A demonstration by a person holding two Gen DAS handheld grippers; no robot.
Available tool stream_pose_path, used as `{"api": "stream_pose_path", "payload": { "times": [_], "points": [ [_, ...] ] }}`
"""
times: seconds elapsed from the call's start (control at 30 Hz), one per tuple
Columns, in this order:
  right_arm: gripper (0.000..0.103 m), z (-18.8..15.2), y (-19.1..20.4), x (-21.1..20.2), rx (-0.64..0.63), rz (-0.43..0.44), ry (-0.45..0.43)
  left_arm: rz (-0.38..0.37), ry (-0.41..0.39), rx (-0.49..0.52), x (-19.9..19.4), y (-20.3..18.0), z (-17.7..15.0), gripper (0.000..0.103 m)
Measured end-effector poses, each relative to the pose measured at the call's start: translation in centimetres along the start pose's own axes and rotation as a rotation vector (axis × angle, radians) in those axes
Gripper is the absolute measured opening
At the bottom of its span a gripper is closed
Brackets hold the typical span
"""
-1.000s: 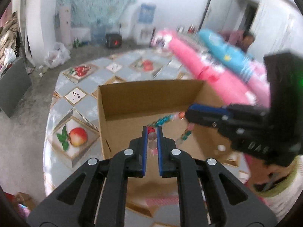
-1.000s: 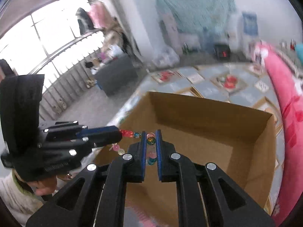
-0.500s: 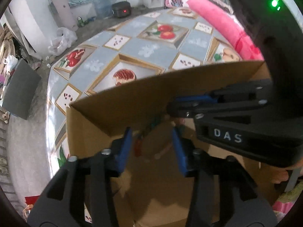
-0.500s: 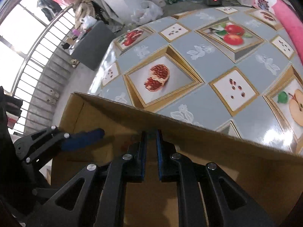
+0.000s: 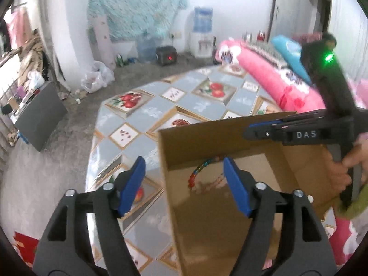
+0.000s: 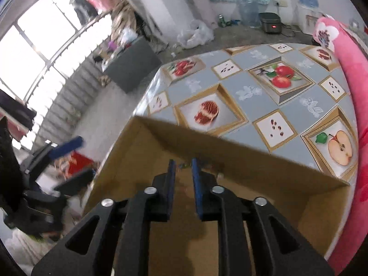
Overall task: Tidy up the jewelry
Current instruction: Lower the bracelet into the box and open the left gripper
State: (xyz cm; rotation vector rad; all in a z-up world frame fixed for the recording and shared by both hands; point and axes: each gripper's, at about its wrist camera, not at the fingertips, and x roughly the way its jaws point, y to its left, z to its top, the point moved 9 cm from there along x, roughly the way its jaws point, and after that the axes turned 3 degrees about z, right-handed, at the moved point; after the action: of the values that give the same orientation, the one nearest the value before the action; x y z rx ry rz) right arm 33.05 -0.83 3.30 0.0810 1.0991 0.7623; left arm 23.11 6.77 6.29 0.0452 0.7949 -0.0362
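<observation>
Hidden: your right wrist view shows only a few blurred beads past the fingertips; most of the beaded bracelet (image 5: 202, 172) is behind the pads there.
Cut off: the cardboard box (image 5: 207, 135) runs off the bottom of both views, and its right end sits behind your right gripper (image 5: 247, 134) in the left wrist view.
Blur: your left gripper (image 6: 69, 158) is smeared at the left edge of the right wrist view.
Left fingers: your left gripper (image 5: 184, 172) stands wide apart, blue pads straddling the box's left wall, holding nothing.
Right fingers: your right gripper (image 6: 182, 169) shows a narrow gap between its pads, nothing gripped that you can see, tips over the box interior.
Bracelet: lies on the box floor near the far wall, a curved string of red, blue and green glossy beads.
Box: plain matte brown, straight walls, open top.
Table: a glossy tablecloth (image 6: 248, 92), grey diamonds with framed fruit pictures.
Edge: a soft pink blanket (image 6: 352, 73) along the right.
</observation>
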Motion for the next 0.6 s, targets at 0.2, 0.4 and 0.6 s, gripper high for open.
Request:
{"api": "stream_pose_path", "payload": {
  "times": [0.2,0.4,0.6],
  "points": [
    [0.020,-2.5,0.9,3.3,-0.074,-0.049,0.173,-0.037,-0.188,-0.161,-5.8,3.7,-4.8,0.085],
    [0.020,-2.5,0.7,9.9,-0.115,-0.133,0.306,-0.031,-0.148,-0.317,-5.2,7.5,-10.2,0.086],
    [0.020,-2.4,-0.1,13.3,-0.109,-0.209,0.376,0.022,-0.119,-0.406,-3.8,11.2,-14.1,0.086]
  ]
}}
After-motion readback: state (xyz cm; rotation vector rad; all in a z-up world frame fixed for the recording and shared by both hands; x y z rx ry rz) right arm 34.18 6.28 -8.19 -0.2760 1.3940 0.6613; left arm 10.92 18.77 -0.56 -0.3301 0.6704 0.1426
